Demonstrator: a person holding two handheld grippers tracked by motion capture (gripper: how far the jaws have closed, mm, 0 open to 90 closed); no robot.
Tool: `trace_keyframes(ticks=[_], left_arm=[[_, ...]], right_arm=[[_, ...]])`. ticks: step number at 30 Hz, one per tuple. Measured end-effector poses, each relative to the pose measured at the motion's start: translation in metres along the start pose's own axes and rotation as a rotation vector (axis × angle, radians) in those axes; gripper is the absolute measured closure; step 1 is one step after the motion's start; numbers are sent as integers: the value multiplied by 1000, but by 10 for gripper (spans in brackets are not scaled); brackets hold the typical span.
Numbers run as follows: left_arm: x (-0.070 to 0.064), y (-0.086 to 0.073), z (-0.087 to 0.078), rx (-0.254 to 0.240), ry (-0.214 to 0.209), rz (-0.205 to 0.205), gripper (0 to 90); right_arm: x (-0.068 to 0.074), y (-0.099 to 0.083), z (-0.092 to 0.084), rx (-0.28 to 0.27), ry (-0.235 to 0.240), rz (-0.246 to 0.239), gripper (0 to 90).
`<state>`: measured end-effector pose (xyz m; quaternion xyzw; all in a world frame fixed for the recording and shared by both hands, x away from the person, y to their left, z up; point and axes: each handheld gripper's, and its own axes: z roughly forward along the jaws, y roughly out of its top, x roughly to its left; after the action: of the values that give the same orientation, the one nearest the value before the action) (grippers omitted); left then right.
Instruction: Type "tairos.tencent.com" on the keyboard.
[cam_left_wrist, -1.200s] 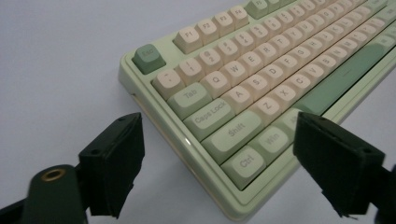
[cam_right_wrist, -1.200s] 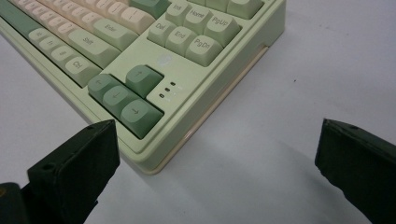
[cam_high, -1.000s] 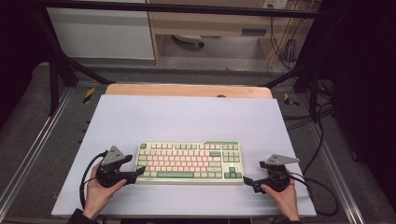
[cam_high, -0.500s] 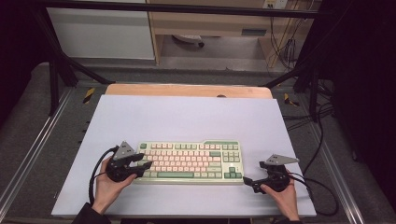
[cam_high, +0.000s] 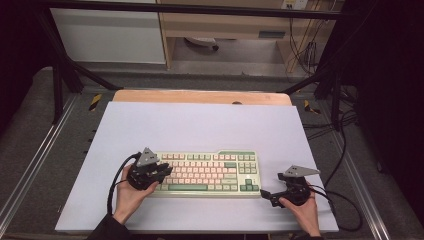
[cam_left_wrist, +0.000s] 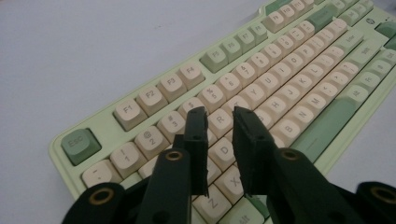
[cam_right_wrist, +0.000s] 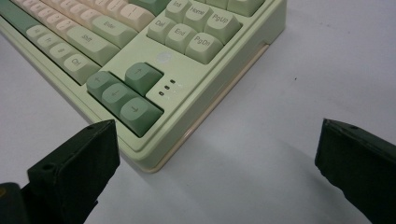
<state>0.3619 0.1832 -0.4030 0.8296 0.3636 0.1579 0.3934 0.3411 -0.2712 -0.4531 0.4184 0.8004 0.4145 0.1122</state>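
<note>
1. the left gripper (cam_high: 159, 172) hangs over the left end of the keyboard (cam_high: 210, 172). in the left gripper view its two black jaws stand close together with a narrow gap, above the letter keys around d and r. the jaws have just been closing; no key is pinched between them, and whether the tips touch the keycaps cannot be told.
2. the right gripper (cam_high: 266, 194) sits at the keyboard's near right corner, on the person's side. in the right gripper view its jaws are spread wide apart, with the keyboard corner and bare table between them, gripping nothing; the left jaw lies just beside the arrow keys (cam_right_wrist: 122, 91), not touching.
3. the keyboard is a flat rectangular slab with a pale green plastic case, rounded corners and a cream strip along its lower edge. the keycaps are smooth and matte: cream letter keys and darker green ones such as esc (cam_left_wrist: 81, 144) and the arrows.
4. the table (cam_high: 200, 130) beneath is covered by a plain, pale lavender sheet, smooth and matte.
5. farther off, a wooden edge (cam_high: 200, 96) runs along the far side of the sheet.
6. beyond it stands a black metal frame (cam_high: 60, 75), with loose cables (cam_high: 305, 50) at the right.
</note>
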Motion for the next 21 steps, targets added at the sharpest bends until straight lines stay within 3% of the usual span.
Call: trace_keyframes(ticks=[13,21], left_arm=[[-7,8,22,25,-6,4,890],[-12,12,34,24,-14,5,899]], right_arm=[[0,0,0,2,2,0,4],[0,0,0,3,2,-5,4]])
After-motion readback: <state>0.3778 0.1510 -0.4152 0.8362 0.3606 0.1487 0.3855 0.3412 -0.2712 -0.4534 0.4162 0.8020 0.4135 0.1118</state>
